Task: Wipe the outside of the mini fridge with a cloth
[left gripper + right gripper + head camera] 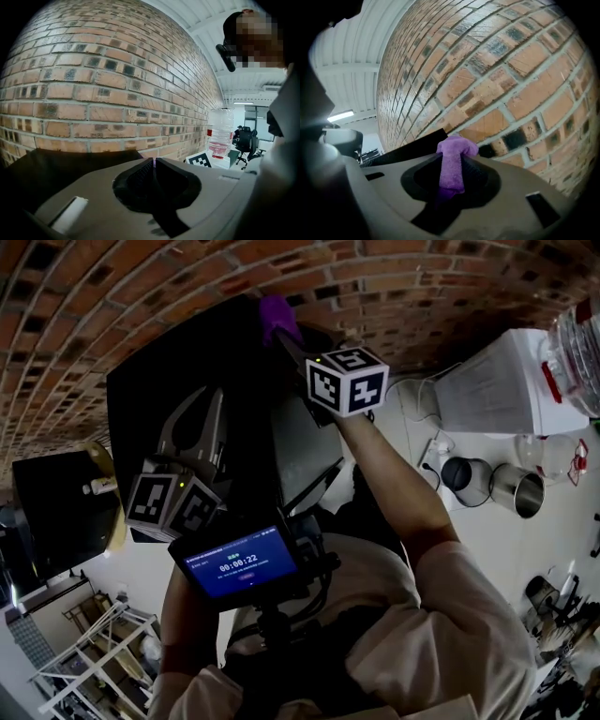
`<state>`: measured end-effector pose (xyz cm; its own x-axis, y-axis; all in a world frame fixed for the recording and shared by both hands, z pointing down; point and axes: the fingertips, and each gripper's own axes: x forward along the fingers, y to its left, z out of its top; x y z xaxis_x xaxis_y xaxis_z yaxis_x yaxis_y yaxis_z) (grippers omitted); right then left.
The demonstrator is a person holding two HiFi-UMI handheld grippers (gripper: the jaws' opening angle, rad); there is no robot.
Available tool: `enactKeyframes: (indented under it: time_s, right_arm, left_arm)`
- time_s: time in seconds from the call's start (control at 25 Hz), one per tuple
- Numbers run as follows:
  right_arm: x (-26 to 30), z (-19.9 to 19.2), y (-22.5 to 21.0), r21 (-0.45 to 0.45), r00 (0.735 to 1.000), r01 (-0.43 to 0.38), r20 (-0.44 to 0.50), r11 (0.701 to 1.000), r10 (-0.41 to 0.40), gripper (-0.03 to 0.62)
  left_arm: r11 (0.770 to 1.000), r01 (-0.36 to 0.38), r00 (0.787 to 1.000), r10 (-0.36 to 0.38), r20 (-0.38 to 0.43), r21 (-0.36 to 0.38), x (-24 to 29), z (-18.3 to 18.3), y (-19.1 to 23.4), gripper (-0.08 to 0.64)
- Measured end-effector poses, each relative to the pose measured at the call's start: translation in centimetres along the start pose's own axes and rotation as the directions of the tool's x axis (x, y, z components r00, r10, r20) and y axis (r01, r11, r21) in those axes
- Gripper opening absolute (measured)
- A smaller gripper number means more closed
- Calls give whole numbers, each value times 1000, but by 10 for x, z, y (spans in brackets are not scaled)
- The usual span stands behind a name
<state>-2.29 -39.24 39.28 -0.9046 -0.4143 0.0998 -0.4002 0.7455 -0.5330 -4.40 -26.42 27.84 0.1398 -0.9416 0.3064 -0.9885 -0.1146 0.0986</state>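
Pinching the purple cloth (456, 146) in the right gripper (453, 160), tuft bunched past the jaw tips, just above the black mini fridge (178, 381) at its top edge (brick wall right behind). Holding the left gripper (153, 165) pressed together, nothing between, near the fridge.
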Motion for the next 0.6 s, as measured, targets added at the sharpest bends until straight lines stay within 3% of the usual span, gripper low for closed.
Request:
enactKeyframes:
  time_s: [0.44, 0.6]
  right_arm:
    - [9, -52, -32, 53, 996, 27, -85, 998, -22, 109]
    - [10, -74, -44, 25, 990, 53, -134, 998, -49, 109]
  left_arm:
    - [1000, -14, 1000, 14, -3, 3, 3, 2, 3, 15]
    - [1000, -16, 1000, 16, -8, 6, 3, 2, 3, 15]
